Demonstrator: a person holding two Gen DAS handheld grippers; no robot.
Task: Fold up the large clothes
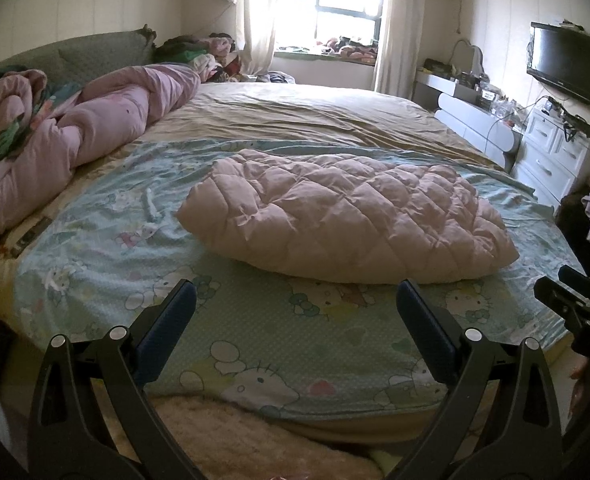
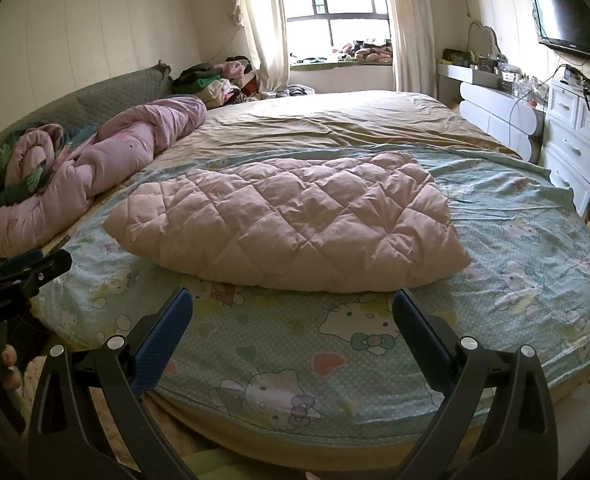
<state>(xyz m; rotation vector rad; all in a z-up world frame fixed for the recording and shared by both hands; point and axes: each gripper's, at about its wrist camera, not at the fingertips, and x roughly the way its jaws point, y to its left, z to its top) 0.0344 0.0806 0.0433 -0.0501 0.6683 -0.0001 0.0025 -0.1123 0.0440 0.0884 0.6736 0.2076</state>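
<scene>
A pink quilted padded garment (image 1: 347,212) lies folded into a compact bundle on the light blue cartoon sheet (image 1: 255,328) of the bed. It also shows in the right wrist view (image 2: 291,220). My left gripper (image 1: 295,296) is open and empty, held above the near part of the sheet, short of the bundle. My right gripper (image 2: 293,304) is open and empty, just in front of the bundle's near edge. The right gripper shows at the right edge of the left wrist view (image 1: 575,300); the left one shows at the left edge of the right wrist view (image 2: 19,272).
A rolled pink duvet (image 1: 79,132) lies along the bed's left side by the grey headboard (image 1: 95,50). A beige sheet (image 1: 315,116) covers the far half. White drawers (image 1: 555,152), a dressing table and a wall TV (image 1: 565,64) stand right. Clothes pile by the window.
</scene>
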